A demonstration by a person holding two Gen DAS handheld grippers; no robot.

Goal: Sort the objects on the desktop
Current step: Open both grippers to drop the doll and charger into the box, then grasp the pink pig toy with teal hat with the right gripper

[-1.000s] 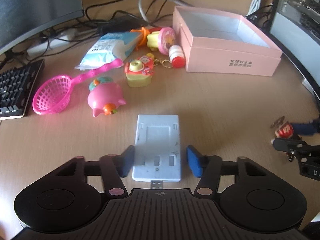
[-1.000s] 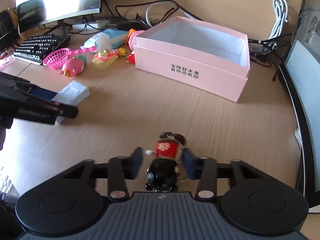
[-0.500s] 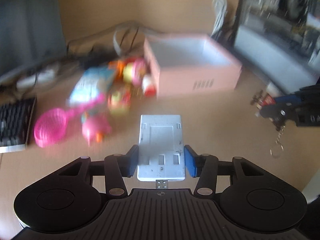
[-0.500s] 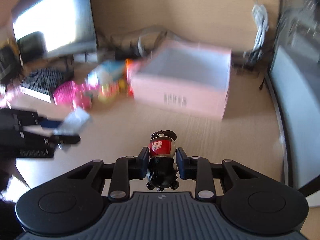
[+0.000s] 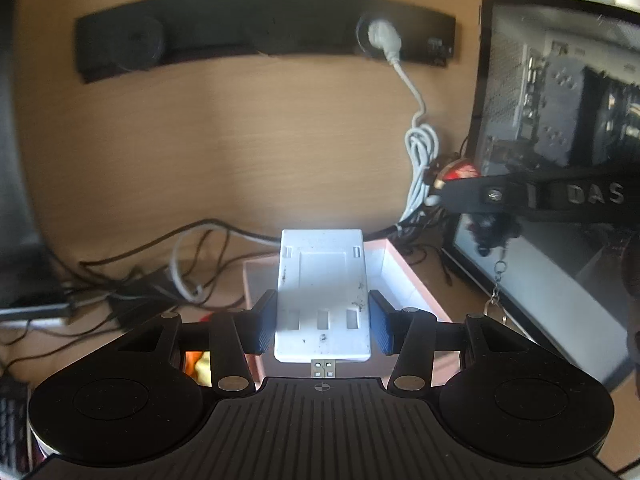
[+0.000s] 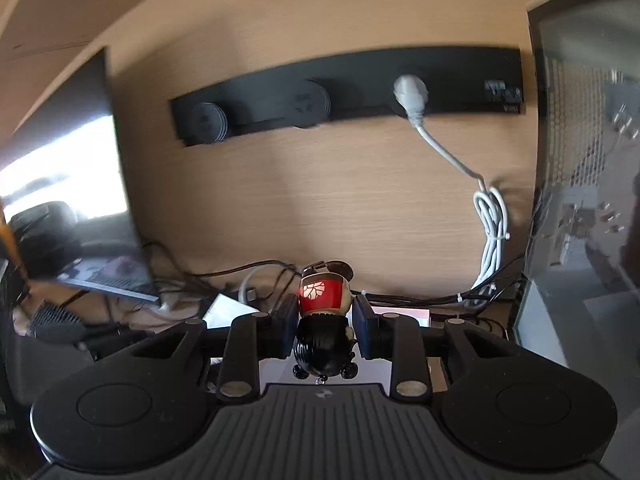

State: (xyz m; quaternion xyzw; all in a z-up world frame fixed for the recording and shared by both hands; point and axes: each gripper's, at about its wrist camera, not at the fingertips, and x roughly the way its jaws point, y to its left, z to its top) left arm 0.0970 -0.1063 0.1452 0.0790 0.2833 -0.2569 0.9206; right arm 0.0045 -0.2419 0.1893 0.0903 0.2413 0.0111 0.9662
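- The step in hand looks like the carry: both loads are off the counter and held above the pink box (image 5: 404, 276), ready to be dropped in.
- The left claw (image 5: 323, 322) pinches a flat white charger (image 5: 322, 280) by its long edges; its USB plug points back toward the camera, and its far end hangs over the open box.
- The right claw (image 6: 323, 330) pinches a small keychain figure (image 6: 322, 320), black-bodied with a red band. In the left view it shows to the right, its chain dangling in front of the glass-sided computer case (image 5: 560, 100).
- In the right view only slivers of the box's pale inside and pink rim (image 6: 404, 314) show under the claw, so how well it sits over the opening is hard to tell.
- Next, I judge, each claw should dip nearer the box floor, stay inside the walls, then spread to release. The chain could snag on the rim.
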